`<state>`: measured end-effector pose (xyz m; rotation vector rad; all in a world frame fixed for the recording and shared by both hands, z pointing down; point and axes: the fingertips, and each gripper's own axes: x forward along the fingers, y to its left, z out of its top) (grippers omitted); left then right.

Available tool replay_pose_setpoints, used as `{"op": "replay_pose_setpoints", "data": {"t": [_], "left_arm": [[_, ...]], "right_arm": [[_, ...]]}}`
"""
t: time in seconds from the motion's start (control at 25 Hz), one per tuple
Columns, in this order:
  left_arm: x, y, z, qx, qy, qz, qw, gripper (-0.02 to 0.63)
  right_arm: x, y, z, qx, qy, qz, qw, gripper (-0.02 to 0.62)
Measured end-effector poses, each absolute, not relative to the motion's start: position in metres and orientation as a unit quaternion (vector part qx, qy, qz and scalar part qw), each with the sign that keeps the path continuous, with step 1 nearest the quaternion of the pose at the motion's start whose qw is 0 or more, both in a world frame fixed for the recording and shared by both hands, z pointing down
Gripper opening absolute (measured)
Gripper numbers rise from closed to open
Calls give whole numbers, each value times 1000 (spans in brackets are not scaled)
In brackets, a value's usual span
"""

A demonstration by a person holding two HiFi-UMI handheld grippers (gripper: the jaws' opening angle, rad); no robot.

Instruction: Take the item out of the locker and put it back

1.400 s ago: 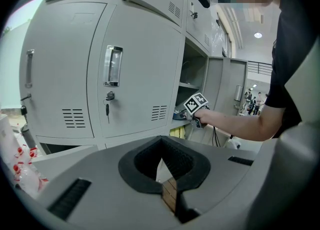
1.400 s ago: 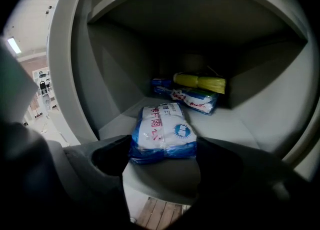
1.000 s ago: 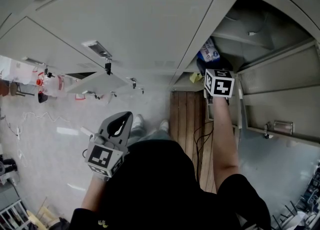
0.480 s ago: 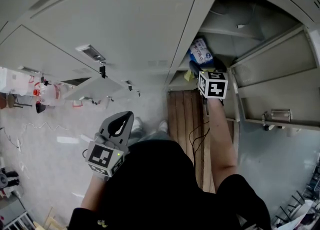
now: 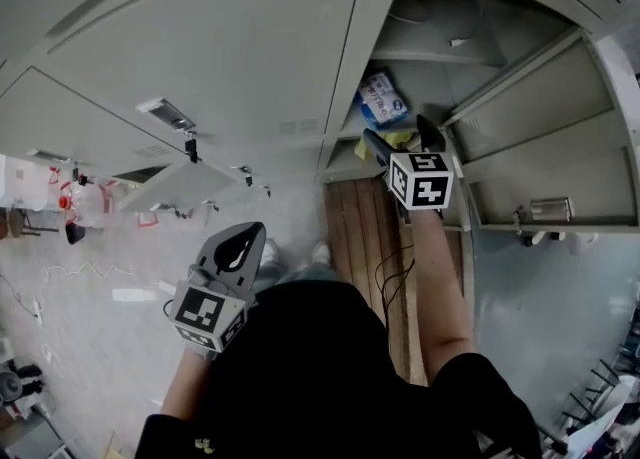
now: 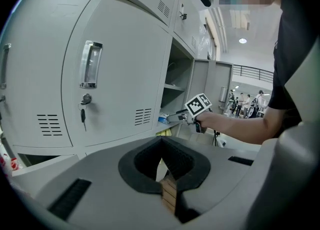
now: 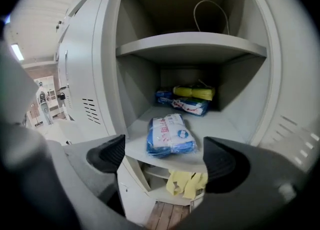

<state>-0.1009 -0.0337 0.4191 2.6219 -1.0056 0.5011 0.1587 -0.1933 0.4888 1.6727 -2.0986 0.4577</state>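
A blue and white packet [image 7: 170, 135] lies flat on the middle shelf [image 7: 220, 124] of the open locker, near its front edge; the head view shows the packet [image 5: 382, 98] too. My right gripper [image 7: 167, 161] hangs just outside the locker, in front of the packet, and its jaws have just been opening; they stand wide apart with nothing between them. In the head view the right gripper [image 5: 404, 141] sits at the locker's mouth. My left gripper [image 5: 240, 244] is held low by my body, its jaws closed together and empty, as the left gripper [image 6: 165, 184] view confirms.
More blue and yellow packets [image 7: 190, 97] lie at the back of the same shelf. A yellow cloth [image 7: 186, 183] hangs on the lower shelf. The locker door [image 5: 545, 137] stands open on the right. Closed locker doors [image 6: 115, 73] fill the left. A wooden pallet [image 5: 365, 237] lies below.
My right gripper has drawn back out of the locker, away from the blue packet, which stays on the shelf. The left gripper has kept its place.
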Motion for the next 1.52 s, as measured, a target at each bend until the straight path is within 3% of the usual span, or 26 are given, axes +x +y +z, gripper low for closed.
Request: {"op": "replay_pose_setpoints", "data": {"t": [0.28, 0.72, 1.24, 1.52], "left_arm": [[-76, -34, 419, 928, -300, 169, 143, 11], [-37, -35, 418, 950, -227, 157, 144, 11], [-8, -44, 416, 965, -169, 144, 140, 11], [-4, -51, 414, 968, -157, 140, 137, 11]], "right_arm": [[148, -145, 474, 595, -761, 163, 201, 478], [143, -78, 434, 628, -745, 149, 169, 273], [136, -29, 409, 663, -721, 148, 135, 103], [129, -15, 400, 672, -717, 144, 117, 51]]}}
